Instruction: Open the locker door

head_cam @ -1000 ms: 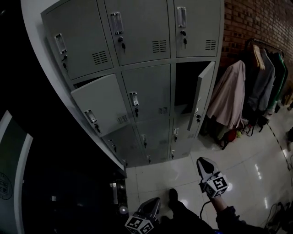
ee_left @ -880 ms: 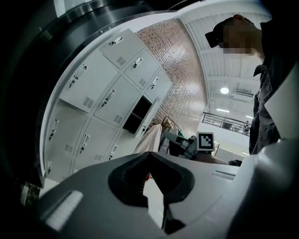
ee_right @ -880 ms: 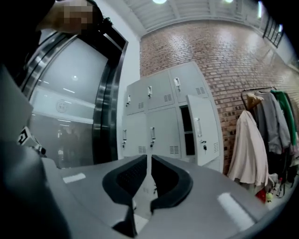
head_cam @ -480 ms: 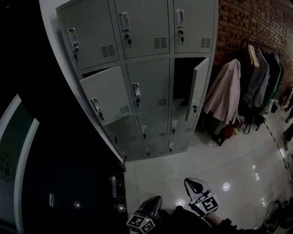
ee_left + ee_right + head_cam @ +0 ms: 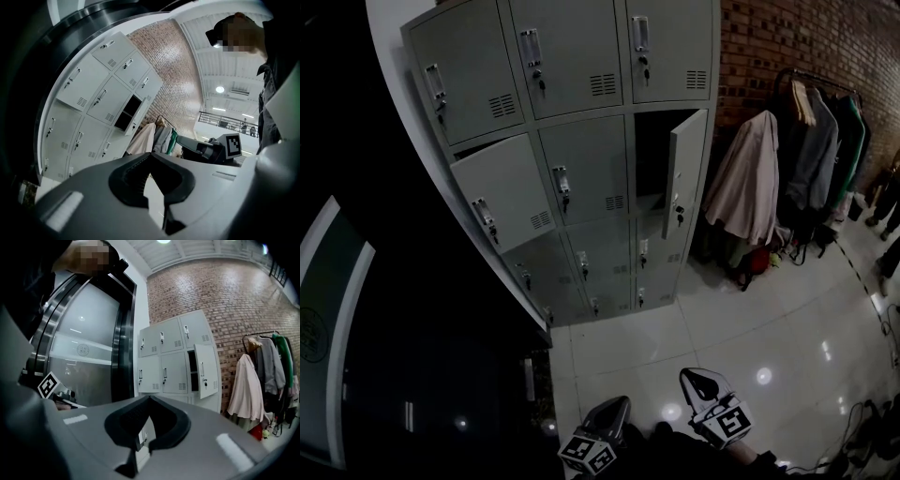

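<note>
The grey locker bank (image 5: 581, 159) stands against the wall, several steps ahead of me. Its middle-right door (image 5: 682, 173) hangs wide open and shows a dark compartment. The middle-left door (image 5: 502, 192) stands ajar. The other doors are closed, with keys in their locks. Both grippers are held low near my body, far from the lockers. My left gripper (image 5: 612, 412) is shut and empty, as is my right gripper (image 5: 698, 382). The open door (image 5: 206, 370) shows in the right gripper view beyond the closed tips (image 5: 150, 398). The left gripper view (image 5: 151, 159) shows the lockers (image 5: 101, 89) at the left.
A clothes rack (image 5: 806, 141) with coats and jackets stands to the right of the lockers against a brick wall (image 5: 787, 37). A dark glass-and-metal wall (image 5: 328, 309) runs along the left. Glossy white floor tiles (image 5: 750, 319) lie between me and the lockers. Cables (image 5: 872, 422) lie at the lower right.
My right gripper has dropped lower and closer to my body. The head view has shifted, so the lockers sit further left. No locker door has moved.
</note>
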`<control>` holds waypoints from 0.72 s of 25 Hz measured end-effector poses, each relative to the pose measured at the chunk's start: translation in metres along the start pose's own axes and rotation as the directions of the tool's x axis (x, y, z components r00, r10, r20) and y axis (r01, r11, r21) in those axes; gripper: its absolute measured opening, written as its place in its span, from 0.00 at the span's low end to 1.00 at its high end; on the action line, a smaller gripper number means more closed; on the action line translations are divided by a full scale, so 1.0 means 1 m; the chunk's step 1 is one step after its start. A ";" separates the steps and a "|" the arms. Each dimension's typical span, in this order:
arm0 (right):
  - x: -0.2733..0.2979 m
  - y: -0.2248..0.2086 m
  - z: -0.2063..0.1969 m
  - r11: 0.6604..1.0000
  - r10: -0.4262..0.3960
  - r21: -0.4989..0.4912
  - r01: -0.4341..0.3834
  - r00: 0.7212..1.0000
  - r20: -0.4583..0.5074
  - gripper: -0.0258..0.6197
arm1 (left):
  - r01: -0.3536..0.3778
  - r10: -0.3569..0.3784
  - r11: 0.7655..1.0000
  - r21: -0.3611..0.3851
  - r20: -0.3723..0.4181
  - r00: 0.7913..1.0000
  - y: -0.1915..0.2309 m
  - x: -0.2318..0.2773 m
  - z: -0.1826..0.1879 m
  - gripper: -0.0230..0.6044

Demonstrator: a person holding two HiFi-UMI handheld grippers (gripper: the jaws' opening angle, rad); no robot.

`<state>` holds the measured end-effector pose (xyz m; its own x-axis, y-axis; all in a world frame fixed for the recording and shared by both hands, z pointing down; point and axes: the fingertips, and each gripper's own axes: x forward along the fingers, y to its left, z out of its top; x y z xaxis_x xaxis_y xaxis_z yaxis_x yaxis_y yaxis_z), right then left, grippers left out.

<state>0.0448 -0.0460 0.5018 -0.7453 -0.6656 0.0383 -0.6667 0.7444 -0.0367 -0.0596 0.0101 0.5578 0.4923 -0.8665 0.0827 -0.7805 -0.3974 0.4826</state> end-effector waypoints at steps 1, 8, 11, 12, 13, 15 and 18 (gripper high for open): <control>-0.006 -0.002 -0.001 1.000 0.001 0.003 -0.001 1.000 0.002 0.04 | 0.000 0.000 1.000 0.000 -0.001 1.000 -0.005 0.001 -0.003 0.06; -0.037 -0.019 0.006 1.000 0.000 0.008 0.000 1.000 0.031 0.04 | 0.011 -0.011 1.000 0.018 -0.003 1.000 -0.036 0.018 -0.009 0.06; -0.049 -0.029 0.009 1.000 0.001 0.002 -0.001 0.999 0.041 0.04 | 0.009 -0.010 1.000 0.028 0.005 1.000 -0.047 0.024 -0.011 0.06; -0.053 -0.032 0.010 1.000 0.002 0.001 -0.002 0.999 0.045 0.04 | 0.009 -0.009 0.999 0.031 0.008 1.000 -0.050 0.026 -0.012 0.06; -0.056 -0.035 0.010 1.000 0.004 0.000 -0.004 0.999 0.049 0.04 | 0.007 -0.008 0.999 0.034 0.011 1.000 -0.053 0.028 -0.013 0.06; -0.062 -0.039 0.009 1.000 0.011 -0.003 -0.011 0.998 0.054 0.04 | 0.003 -0.003 0.999 0.038 0.019 1.000 -0.058 0.031 -0.015 0.06; -0.066 -0.043 0.003 1.000 0.026 -0.015 -0.025 0.999 0.048 0.04 | -0.010 0.009 0.999 0.031 0.030 0.999 -0.060 0.035 -0.020 0.06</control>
<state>0.1231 -0.0342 0.4980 -0.7615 -0.6481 -0.0103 -0.6478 0.7615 -0.0222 0.0123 0.0095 0.5487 0.4730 -0.8790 0.0608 -0.7971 -0.3975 0.4545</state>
